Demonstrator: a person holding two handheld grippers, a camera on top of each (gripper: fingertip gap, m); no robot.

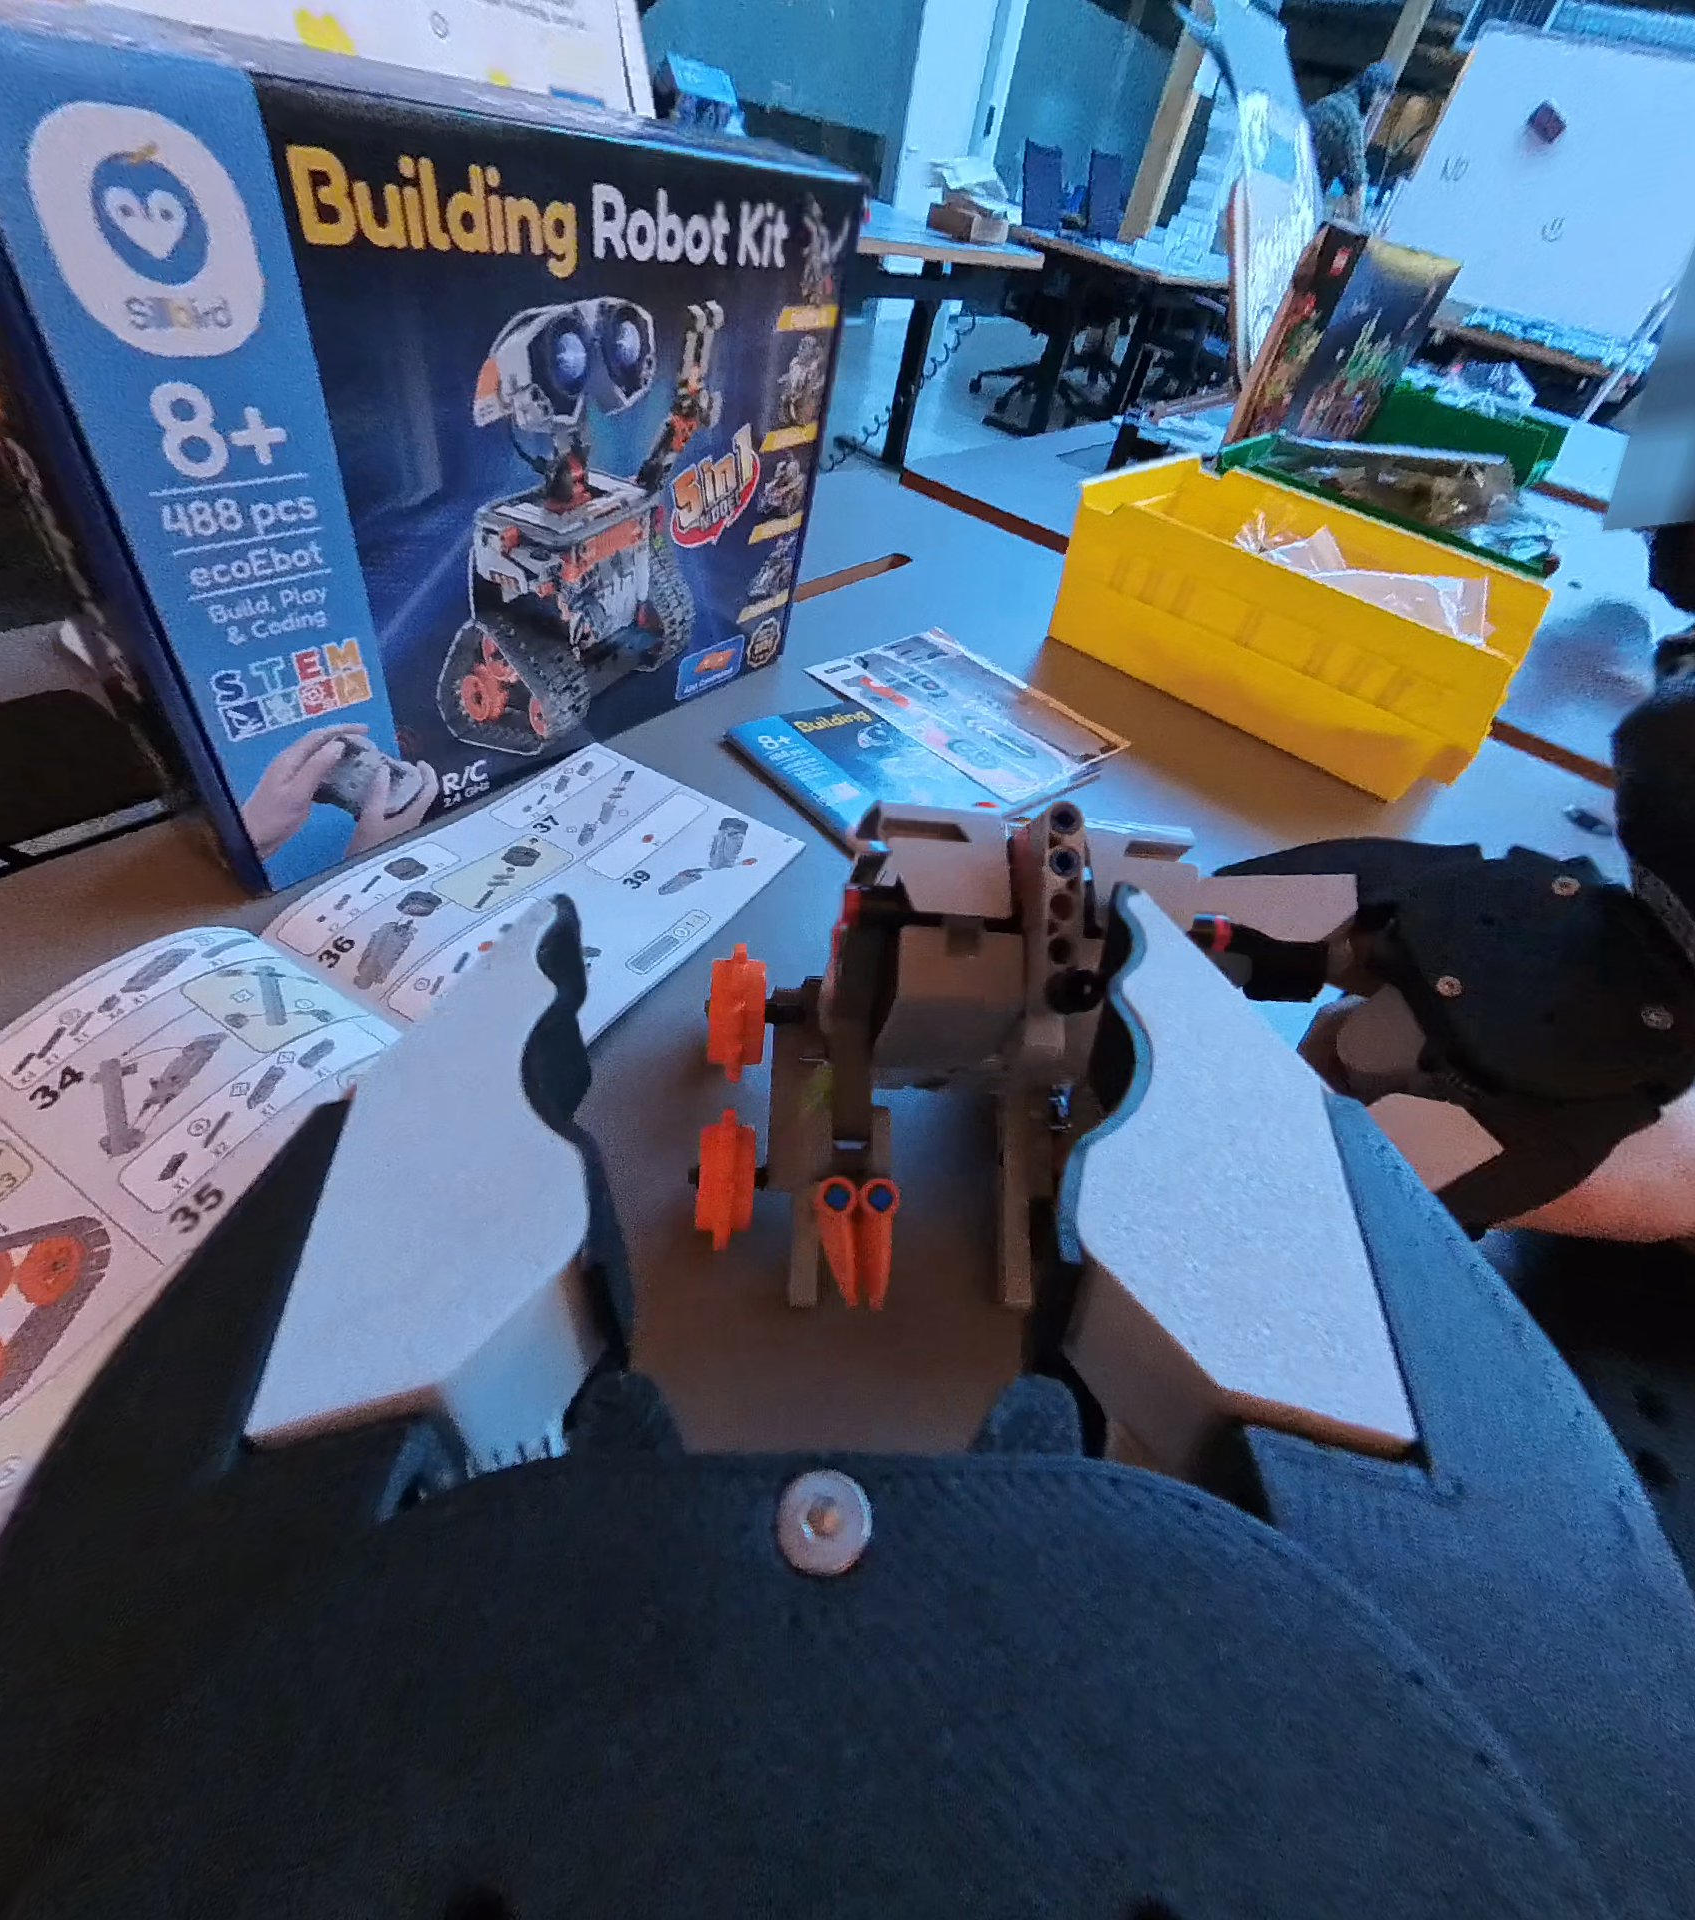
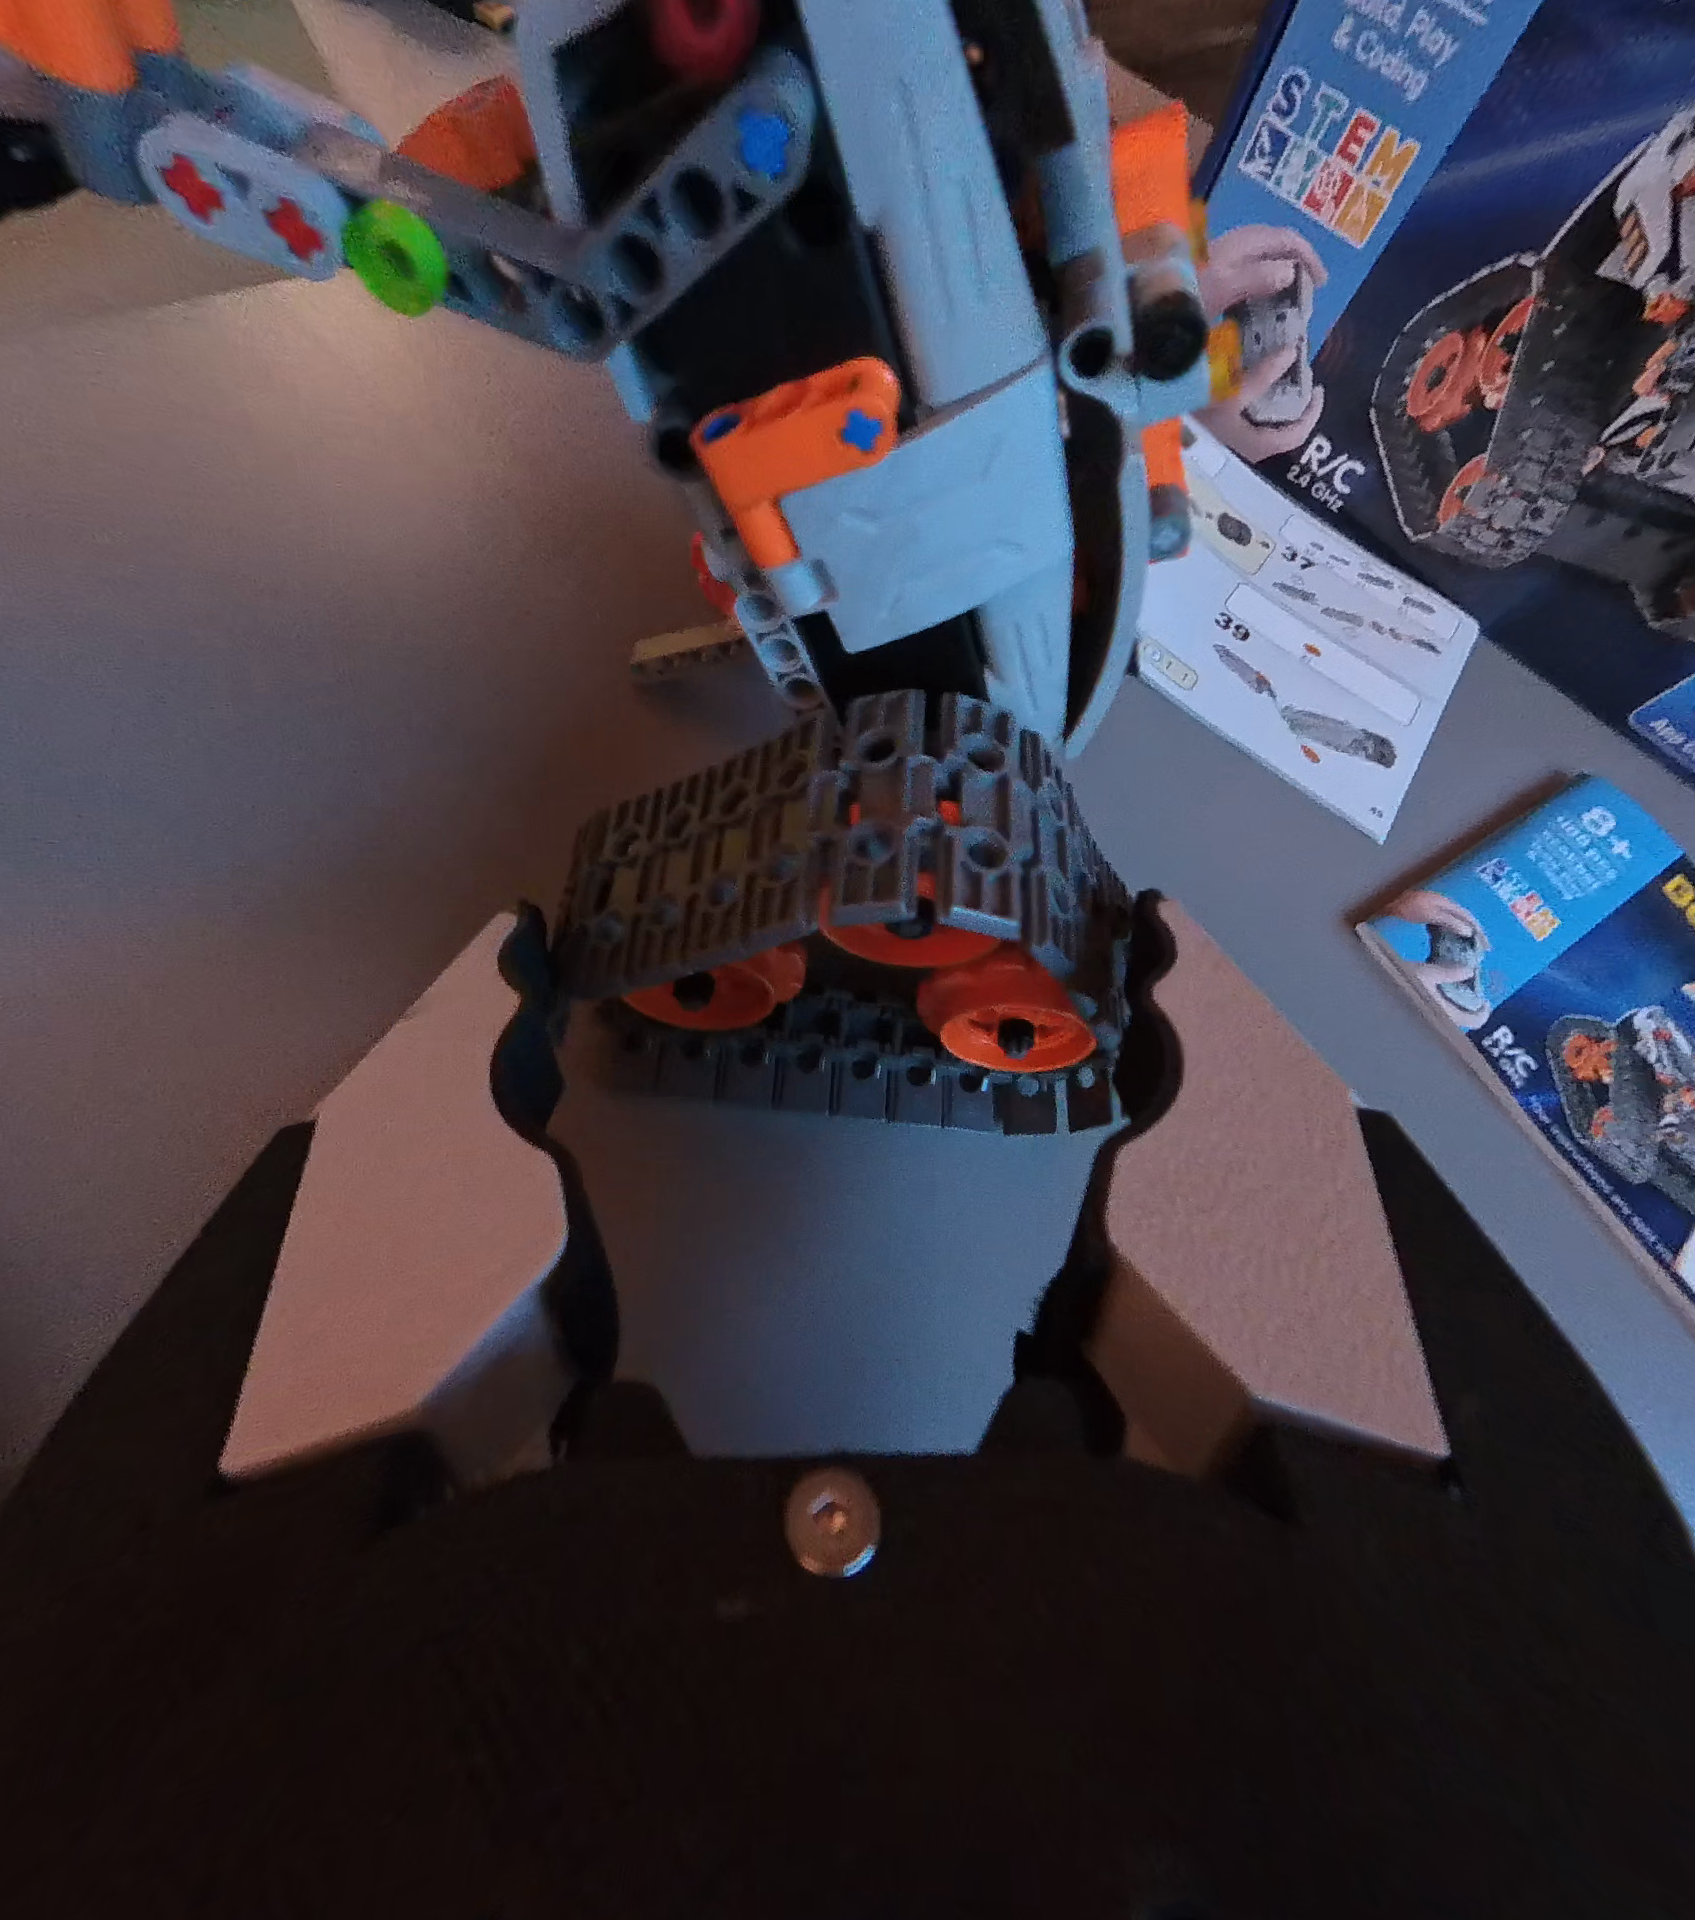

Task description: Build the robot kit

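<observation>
**Brick model held between two grippers**

The left gripper (image 1: 838, 935) was seen with its fingers spread apart around the grey and orange brick model (image 1: 936, 997), and a firm grip could not be confirmed. The right gripper (image 2: 832, 987) was closed on the track assembly (image 2: 853, 914) with orange wheels, beside the model. The model stood on the grey table (image 1: 926, 582), near the open instruction booklet (image 1: 303, 997), the kit box (image 1: 469, 436) and a yellow bin (image 1: 1269, 634).

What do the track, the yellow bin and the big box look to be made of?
Track: matte grey moulded plastic, judging by the studded, linked segments. Yellow bin: glossy rigid plastic, with ribbed walls and sheen. Box: printed cardboard, likely, from its creased edges and flat colour panels.
</observation>
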